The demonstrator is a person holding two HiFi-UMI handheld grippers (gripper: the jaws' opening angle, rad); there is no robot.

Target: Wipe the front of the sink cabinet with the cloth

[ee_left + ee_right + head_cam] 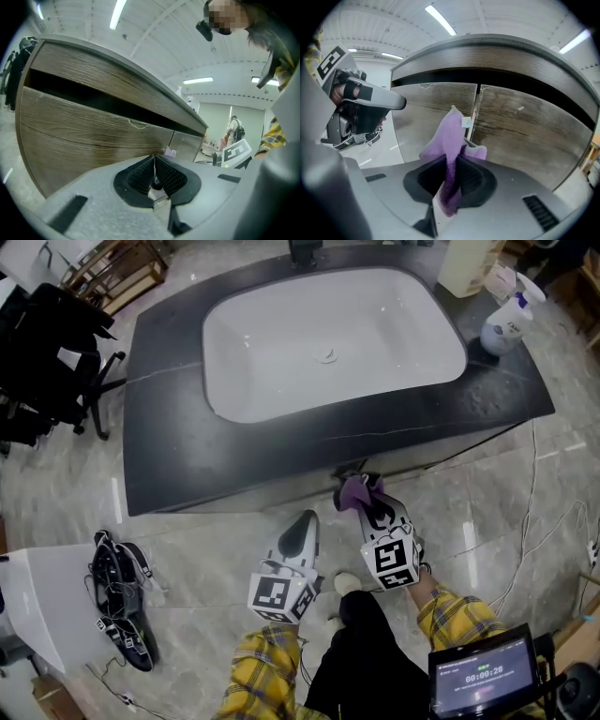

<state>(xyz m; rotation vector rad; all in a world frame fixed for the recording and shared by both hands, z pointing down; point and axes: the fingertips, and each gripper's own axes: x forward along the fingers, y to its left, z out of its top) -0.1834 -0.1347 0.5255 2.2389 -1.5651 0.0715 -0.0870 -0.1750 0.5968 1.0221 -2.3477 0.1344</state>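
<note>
Sticking out past the tips of the right gripper [451,165], the cloth [451,136] is clamped between its fingers [471,176], close before the cabinet [520,126] front; the left gripper [154,162] is closed on nothing, near the cabinet.

Yellow plaid sleeves [455,615] meet the pale grey left gripper [305,521] and right gripper [367,504], each bearing 1 marker cube [278,596].

Screen [483,676] below me: timer 00:00:28 | spray bottle [506,322] label: unreadable | tag on my cloth [452,140]: unreadable
</note>
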